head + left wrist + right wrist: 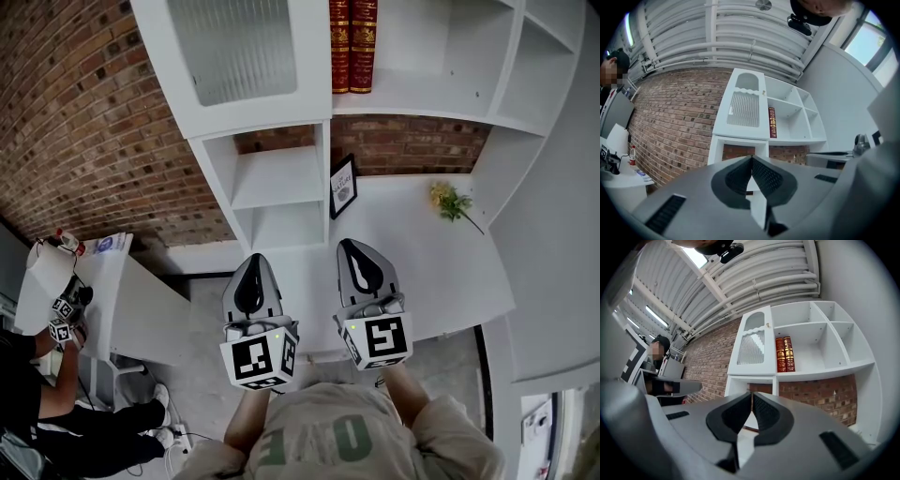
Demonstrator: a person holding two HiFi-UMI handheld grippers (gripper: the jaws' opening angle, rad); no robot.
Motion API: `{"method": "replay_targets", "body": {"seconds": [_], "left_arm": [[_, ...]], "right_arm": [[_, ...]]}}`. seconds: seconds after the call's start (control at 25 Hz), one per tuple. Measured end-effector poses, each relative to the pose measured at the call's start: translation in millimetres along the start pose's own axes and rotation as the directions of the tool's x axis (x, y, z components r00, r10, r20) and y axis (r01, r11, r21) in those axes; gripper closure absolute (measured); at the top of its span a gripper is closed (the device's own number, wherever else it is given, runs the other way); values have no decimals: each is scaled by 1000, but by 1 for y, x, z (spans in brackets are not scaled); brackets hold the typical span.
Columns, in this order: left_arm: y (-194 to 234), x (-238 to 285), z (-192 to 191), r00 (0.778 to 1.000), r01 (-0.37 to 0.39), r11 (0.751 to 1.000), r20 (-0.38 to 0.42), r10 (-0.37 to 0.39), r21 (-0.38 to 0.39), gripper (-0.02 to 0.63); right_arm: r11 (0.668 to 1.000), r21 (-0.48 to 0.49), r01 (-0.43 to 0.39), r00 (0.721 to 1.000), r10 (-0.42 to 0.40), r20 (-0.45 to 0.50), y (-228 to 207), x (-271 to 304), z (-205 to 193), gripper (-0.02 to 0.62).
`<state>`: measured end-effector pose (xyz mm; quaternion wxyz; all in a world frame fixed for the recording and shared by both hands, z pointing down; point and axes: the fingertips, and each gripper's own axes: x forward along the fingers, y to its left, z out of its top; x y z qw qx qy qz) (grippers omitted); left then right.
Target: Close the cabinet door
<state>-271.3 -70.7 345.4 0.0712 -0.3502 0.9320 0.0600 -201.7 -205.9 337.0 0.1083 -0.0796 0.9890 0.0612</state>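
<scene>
The white cabinet door (239,52) with a ribbed glass pane sits at the upper left of the shelf unit and looks flush with its front; it also shows as the door (744,108) and the door (752,348) in the two gripper views. Both grippers hover side by side over the white desk, well short of the door and pointing toward the shelves. My left gripper (251,261) is shut with nothing between its jaws, tips meeting at the left gripper (752,158). My right gripper (349,246) is likewise shut and empty, seen as the right gripper (752,393).
Two red books (352,45) stand in the shelf right of the door. A framed picture (343,186) and yellow flowers (453,202) rest on the white desk (459,281). A person (37,384) sits at a white table (122,291) far left, by the brick wall.
</scene>
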Motion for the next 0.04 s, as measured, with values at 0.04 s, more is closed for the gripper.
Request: {"method": "replay_targets", "body": {"seconds": [0.04], "left_arm": [[-1, 0, 0, 1000, 3, 1000, -1, -3, 1, 592]], "right_arm": [[1000, -1, 2, 1000, -2, -3, -1, 1, -1, 571]]}}
